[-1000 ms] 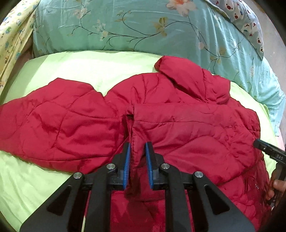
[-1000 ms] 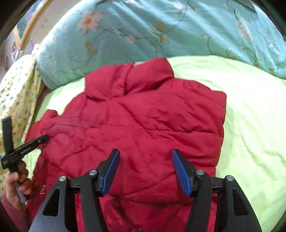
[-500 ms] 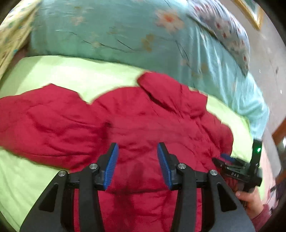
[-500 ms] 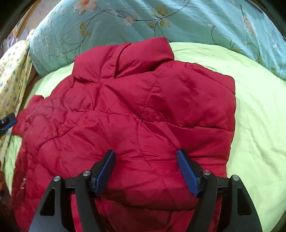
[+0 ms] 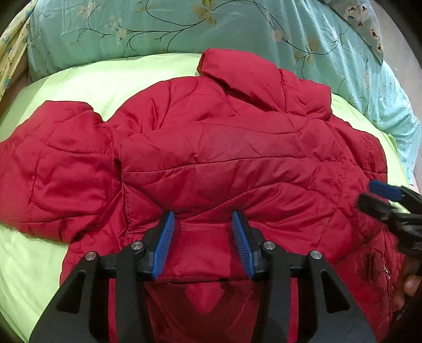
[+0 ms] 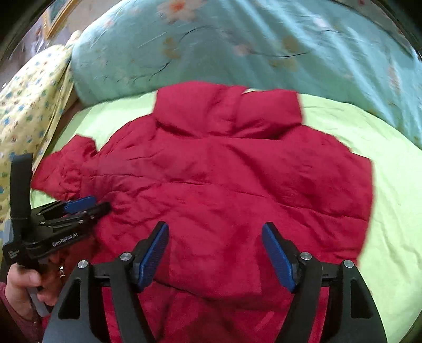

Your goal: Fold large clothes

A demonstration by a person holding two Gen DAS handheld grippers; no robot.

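Fingers of both grippers, left (image 5: 201, 244) and right (image 6: 215, 257), hang open over the red jacket (image 5: 224, 163) on the bed (image 5: 79, 79); its unfolded sleeve (image 5: 52, 168) stretches toward the bed's left edge, nearer the left gripper.

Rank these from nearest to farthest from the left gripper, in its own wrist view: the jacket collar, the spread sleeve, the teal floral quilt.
1. Spread sleeve, to the left of the left gripper.
2. Jacket collar, straight ahead.
3. Teal floral quilt, behind the collar.
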